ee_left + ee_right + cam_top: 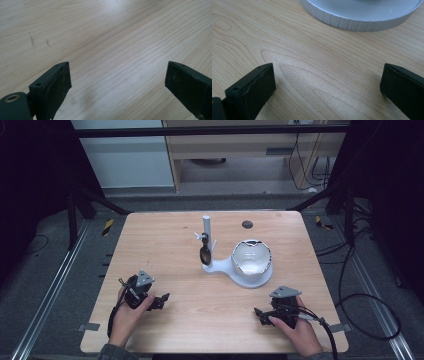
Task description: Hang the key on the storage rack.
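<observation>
Light wood table (165, 245) w/ rounded corners, seen from above; dark floor and cables all round it. Most of the top is bare, esp. the near half and left side. Just right of centre sits a white stand (220, 266): round base holding a white bowl (252, 258), plus an upright post (207, 231) rising vertically at its left, w/ dark sunglasses (205, 254) hanging from it, long axis roughly up-down. Small dark round spot (247, 224) near the far edge. Left tool (163, 299) held near the front-left, jaws spread wide over bare wood, pointing right. Right tool (258, 312) held front-right, jaws spread wide, pointing left; in the right gripper view the stand's ribbed rim (362, 18) lies just ahead, apart from the jaws
</observation>
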`<state>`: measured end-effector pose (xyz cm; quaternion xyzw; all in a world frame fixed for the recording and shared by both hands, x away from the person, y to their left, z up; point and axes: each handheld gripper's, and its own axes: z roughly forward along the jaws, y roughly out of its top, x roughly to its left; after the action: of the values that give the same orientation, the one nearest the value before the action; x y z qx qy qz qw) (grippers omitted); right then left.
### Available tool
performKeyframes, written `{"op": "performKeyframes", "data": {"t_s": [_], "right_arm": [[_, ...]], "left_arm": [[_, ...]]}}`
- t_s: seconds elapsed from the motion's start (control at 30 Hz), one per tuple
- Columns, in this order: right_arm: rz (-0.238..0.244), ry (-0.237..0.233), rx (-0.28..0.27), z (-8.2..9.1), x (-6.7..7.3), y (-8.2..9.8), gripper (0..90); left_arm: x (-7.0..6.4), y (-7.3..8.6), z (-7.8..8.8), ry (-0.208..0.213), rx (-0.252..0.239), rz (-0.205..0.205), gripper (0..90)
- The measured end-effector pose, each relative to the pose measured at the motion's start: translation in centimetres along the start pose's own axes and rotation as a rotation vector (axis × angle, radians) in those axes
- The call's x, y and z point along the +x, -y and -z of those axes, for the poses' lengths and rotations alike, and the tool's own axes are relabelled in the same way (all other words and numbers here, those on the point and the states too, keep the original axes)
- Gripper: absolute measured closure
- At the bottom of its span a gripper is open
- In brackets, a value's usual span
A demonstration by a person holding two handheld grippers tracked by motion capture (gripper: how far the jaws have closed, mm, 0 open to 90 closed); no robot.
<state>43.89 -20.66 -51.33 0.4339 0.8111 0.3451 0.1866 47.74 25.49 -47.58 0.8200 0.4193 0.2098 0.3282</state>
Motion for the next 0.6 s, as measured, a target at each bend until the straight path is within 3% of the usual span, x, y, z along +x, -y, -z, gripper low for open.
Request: {"op": "performKeyframes", "data": {"t_s": [0.37, 0.6], "right_arm": [[0.003, 0.000, 0.000, 0.0, 0.0, 0.0, 0.5], [0.002, 0.000, 0.000, 0.0, 0.0, 0.0, 0.4]], "left_arm": [[2.6, 1.4, -0.3, -0.047, 0.002, 0.097, 6.3], [3.0, 1.9, -0.8, -0.046, 0.019, 0.100, 6.3]]}}
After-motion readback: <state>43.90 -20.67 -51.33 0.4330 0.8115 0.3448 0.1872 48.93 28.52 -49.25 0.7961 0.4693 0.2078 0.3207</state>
